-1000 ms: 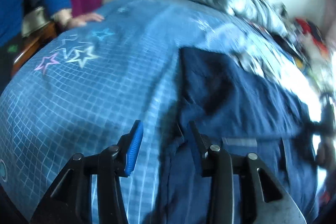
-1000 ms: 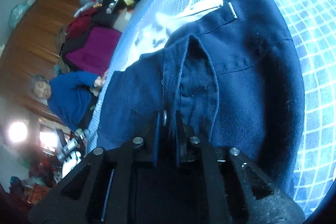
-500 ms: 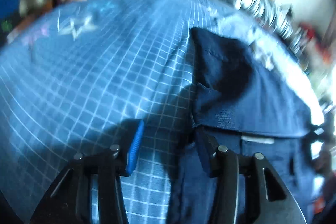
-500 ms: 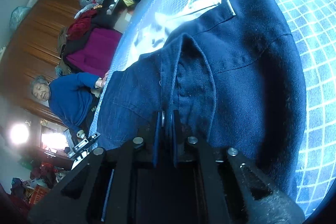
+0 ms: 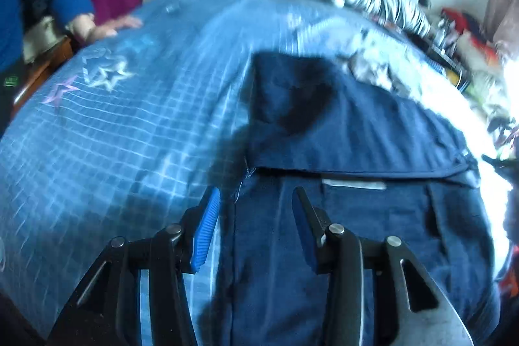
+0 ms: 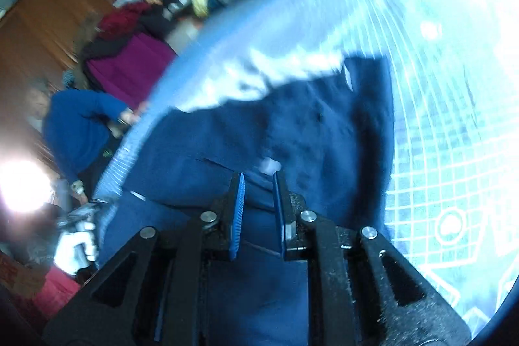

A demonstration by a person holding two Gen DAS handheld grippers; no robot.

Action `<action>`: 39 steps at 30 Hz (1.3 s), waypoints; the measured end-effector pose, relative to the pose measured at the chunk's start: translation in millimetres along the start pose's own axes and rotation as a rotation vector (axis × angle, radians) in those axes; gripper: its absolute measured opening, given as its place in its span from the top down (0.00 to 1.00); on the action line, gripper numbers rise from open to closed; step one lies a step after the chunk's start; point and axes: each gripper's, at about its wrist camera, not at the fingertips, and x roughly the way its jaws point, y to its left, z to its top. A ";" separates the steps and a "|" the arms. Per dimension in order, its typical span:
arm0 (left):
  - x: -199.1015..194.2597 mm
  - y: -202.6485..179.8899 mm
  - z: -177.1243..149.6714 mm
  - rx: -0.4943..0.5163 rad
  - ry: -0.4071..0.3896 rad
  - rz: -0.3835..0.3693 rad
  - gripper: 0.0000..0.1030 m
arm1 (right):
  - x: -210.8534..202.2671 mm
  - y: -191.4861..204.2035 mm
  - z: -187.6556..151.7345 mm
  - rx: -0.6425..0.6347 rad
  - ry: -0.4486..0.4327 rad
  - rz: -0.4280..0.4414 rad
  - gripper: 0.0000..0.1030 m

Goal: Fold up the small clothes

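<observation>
Releasing is what marks this moment: the right gripper (image 6: 258, 200), which half a second ago was clamped on a raised ridge of the navy trousers (image 6: 259, 132), now stands with its blue pads apart and nothing between them, hovering just above the cloth. The pinched ridge is gone; the fabric lies flatter across the blue checked bedspread (image 6: 454, 125). The left gripper (image 5: 256, 216) is likewise spread wide, as it was a second ago, its left finger over the bedspread and its right finger over the trousers' edge, gripping nothing.

From the left wrist view, a folded-over flap of the trousers lies from 12 to 2 o'clock, its lower hem running across just beyond the fingertips. I judge one fold has been laid down and let go, so the next fold or a smoothing pass is likely due.

A small white label (image 5: 353, 184) sits at 1 o'clock below the hem; no writing on it can be read. A bystander's hand (image 5: 110, 25) rests on the bedspread at 10 o'clock.
</observation>
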 end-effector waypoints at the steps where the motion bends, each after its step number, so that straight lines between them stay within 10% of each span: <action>1: 12.7 0.0 3.8 -0.008 0.033 0.014 0.55 | 2.0 14.8 3.2 -0.025 -0.005 0.024 0.83; 12: 47.4 9.6 22.3 -0.119 -0.025 0.033 0.50 | 204.9 213.3 31.3 -0.314 0.300 0.408 0.86; 22: 38.5 25.5 12.6 -0.223 -0.126 0.042 0.41 | 307.5 253.5 -12.6 -0.399 0.522 0.323 0.86; 37: 36.1 35.4 5.4 -0.270 -0.130 0.022 0.41 | 326.2 294.2 -5.1 -0.485 0.522 0.391 0.80; 39: 35.9 34.6 4.6 -0.271 -0.128 0.021 0.41 | 361.8 299.3 -16.2 -0.563 0.636 0.324 0.96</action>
